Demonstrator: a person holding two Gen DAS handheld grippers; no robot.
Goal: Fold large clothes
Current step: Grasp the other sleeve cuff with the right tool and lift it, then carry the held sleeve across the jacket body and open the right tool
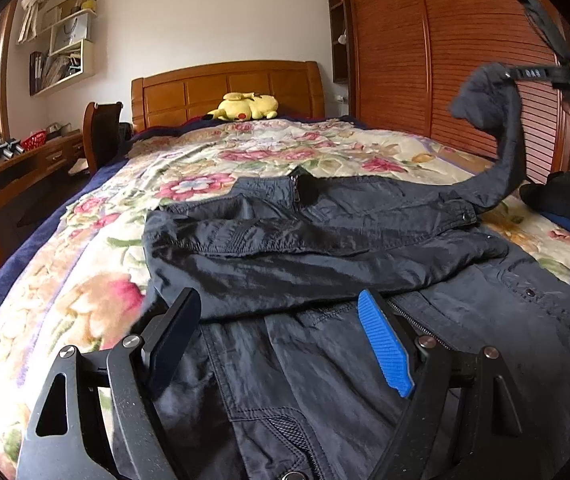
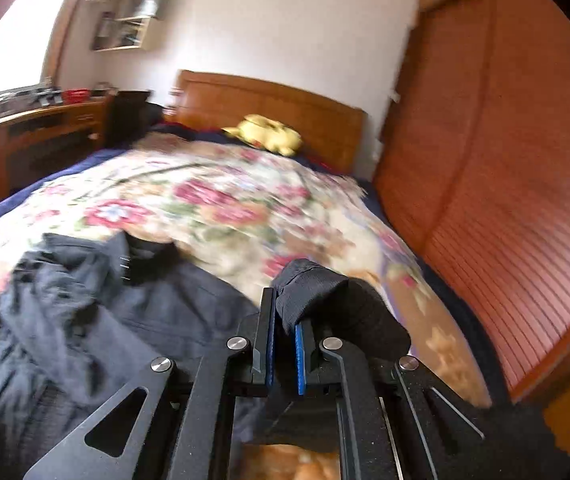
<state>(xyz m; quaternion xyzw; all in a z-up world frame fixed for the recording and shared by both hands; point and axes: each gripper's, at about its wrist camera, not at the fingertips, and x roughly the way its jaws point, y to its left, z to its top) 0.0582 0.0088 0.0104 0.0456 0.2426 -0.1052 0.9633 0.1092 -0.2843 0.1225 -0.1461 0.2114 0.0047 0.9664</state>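
Bed (image 1: 65,280) with floral cover carries the dark jacket (image 1: 325,264), spread across its near half, left sleeve already laid over the chest. Step in hand: folding in the right sleeve (image 1: 501,160). Right gripper (image 2: 285,332) is clenched on its cuff (image 2: 313,288), raised off the bed. Left gripper (image 1: 285,332) hangs released over the hem. Next move, as judged: carry the cuff across the chest and lay it flat.
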